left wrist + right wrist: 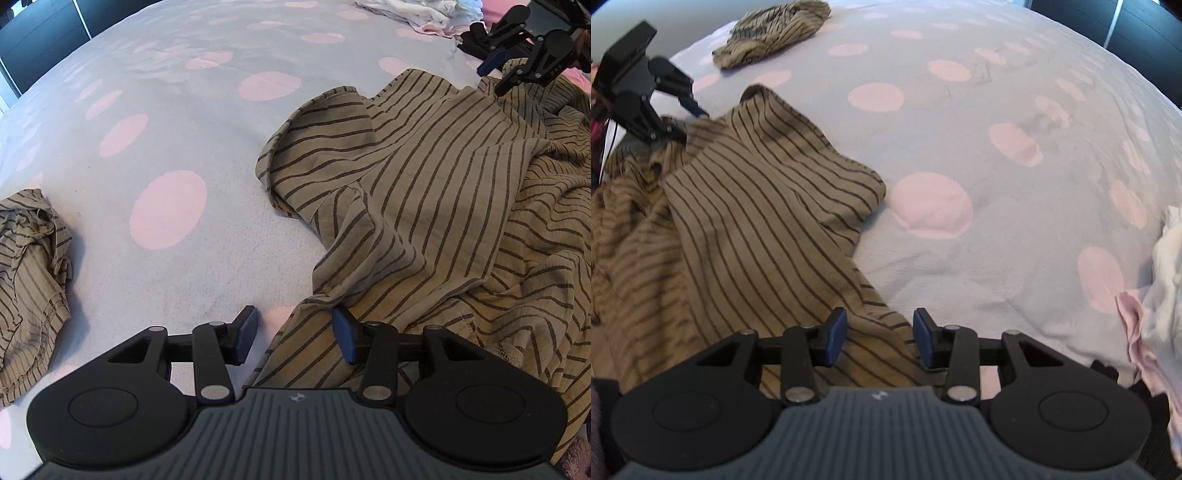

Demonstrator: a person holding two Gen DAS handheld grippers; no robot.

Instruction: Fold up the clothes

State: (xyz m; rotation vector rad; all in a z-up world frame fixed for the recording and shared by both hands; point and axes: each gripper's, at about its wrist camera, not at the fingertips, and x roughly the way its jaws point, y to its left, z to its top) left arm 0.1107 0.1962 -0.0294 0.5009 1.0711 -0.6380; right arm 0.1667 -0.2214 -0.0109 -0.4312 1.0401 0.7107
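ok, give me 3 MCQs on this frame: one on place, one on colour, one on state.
1. Where does the small striped bundle lie, relative to the big striped garment?
A. on top of it
B. apart from it, on the blanket
C. under it

2. What colour are the blanket's dots?
A. pink
B. green
C. black

3. How do the left gripper fingers stand?
A. clamped on white cloth
B. fully shut on nothing
C. apart, over the garment's edge

Key: 1 B, bare blanket shows between the two. 2 A, pink ovals on pale grey. 3 C, a gap shows between the blue pads, with the cloth edge below it.
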